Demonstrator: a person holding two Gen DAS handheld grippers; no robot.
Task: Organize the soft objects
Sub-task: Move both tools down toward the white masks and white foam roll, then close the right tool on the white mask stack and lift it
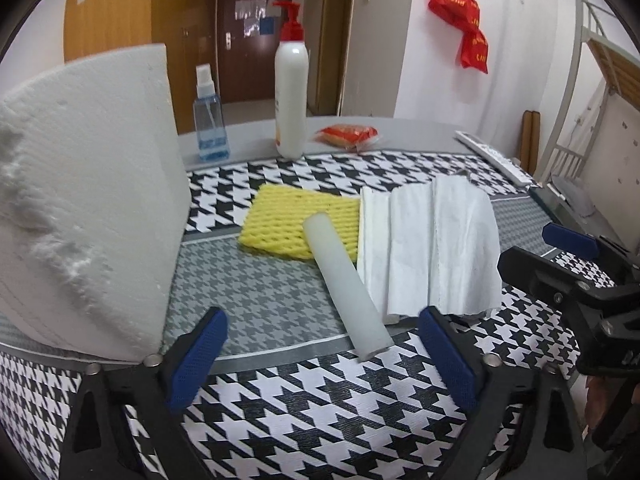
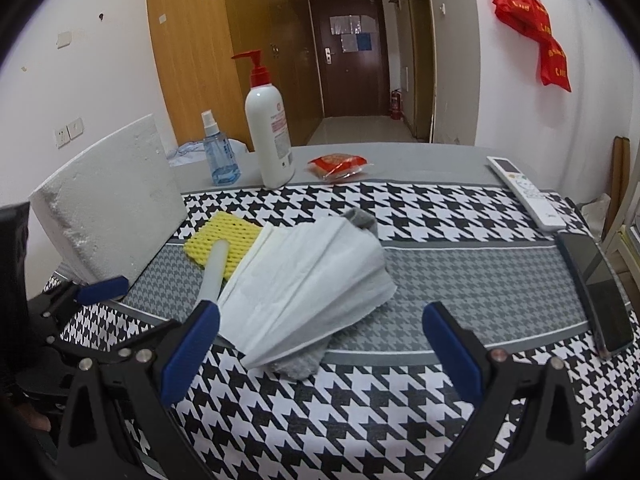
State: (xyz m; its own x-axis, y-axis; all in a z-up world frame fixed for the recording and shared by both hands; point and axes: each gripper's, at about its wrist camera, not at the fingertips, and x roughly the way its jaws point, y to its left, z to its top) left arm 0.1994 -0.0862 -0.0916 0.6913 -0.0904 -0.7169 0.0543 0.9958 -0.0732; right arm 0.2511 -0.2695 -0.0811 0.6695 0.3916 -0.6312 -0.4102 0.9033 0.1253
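Nothing gripped yet. Left tongs (image 1: pixel 320 354) stand wide apart w/ no contact on either pad; the near end of the white foam tube (image 1: pixel 346 284) lies between and just ahead of them. Right tongs (image 2: pixel 320 352) also gape wide, empty, w/ the near edge of the white tissue stack (image 2: pixel 316 280) just ahead, nearer the left finger.

Progress, judged from the layout: early, basically nothing sorted. The soft items sit in one loose overlapping pile mid-counter (image 2: pixel 480 280). The tube lies diagonally, far end resting on the yellow foam net pad (image 1: pixel 288 220). Tissue sits beside and touching the tube and the pad's right edge, draped over a grey cloth (image 2: pixel 298 364) that peeks out front and back. All of it is left to separate and place; no bin or target spot visible, so can't tell where things should go.

Around: big white foam block (image 1: pixel 88 200) leaning upright at the left, close to the left tongs, likely crowding any swing that way. Right side: dark phone (image 2: pixel 596 292) near the edge and a white remote (image 2: pixel 524 192) behind it, well apart from the pile.

Farther back: blue spray bottle (image 2: pixel 218 152), tall white pump bottle (image 2: pixel 268 128), red-orange snack packet (image 2: pixel 338 166) in a row, clear of the work. Red bags (image 2: pixel 532 28) hang on the far wall.

Main snag: overlaps, since lifting the tube may drag the tissue.
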